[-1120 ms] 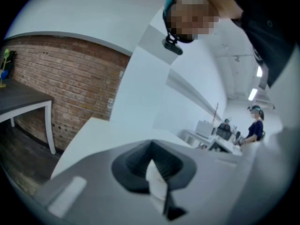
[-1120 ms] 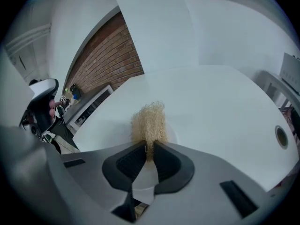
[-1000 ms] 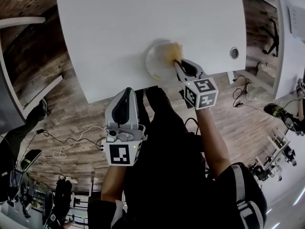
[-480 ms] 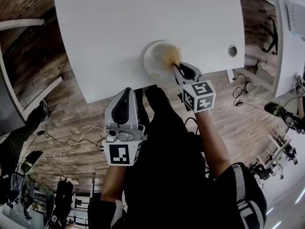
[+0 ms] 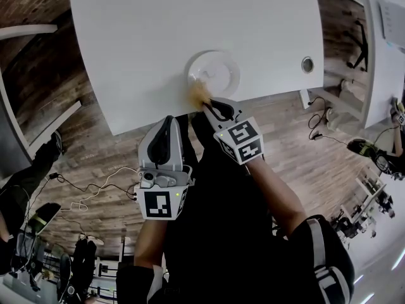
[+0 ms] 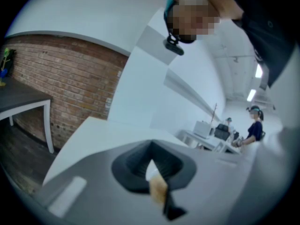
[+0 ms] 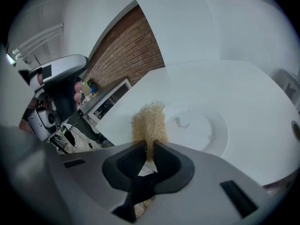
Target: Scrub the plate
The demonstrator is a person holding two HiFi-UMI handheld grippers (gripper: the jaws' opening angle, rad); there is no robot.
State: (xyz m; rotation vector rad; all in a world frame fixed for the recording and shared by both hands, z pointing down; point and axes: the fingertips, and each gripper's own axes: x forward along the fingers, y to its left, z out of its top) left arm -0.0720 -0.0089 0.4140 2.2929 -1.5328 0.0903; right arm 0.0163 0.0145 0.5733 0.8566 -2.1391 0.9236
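A round white plate point(image 5: 219, 70) lies on the white table point(image 5: 158, 37) close to its near edge. My right gripper point(image 5: 206, 102) is shut on a tan fibrous scrubber point(image 5: 200, 92), which rests at the plate's near-left rim. In the right gripper view the scrubber point(image 7: 149, 123) sticks up out of the right gripper point(image 7: 150, 148), with the plate point(image 7: 202, 131) and a small smear on it just beyond. My left gripper point(image 5: 167, 124) hangs off the table below its edge, jaws together and holding nothing. In the left gripper view, the left gripper point(image 6: 154, 175) points at the table edge.
A round cable hole point(image 5: 307, 64) sits in the table to the right of the plate. Wooden floor with loose cables point(image 5: 95, 192) lies under the near edge. Other white tables point(image 5: 373, 49) stand at the right. People point(image 6: 255, 125) work far behind.
My right gripper dragged the scrubber from the plate's far right side across to its near-left rim, toward the table edge. The left gripper stayed put.
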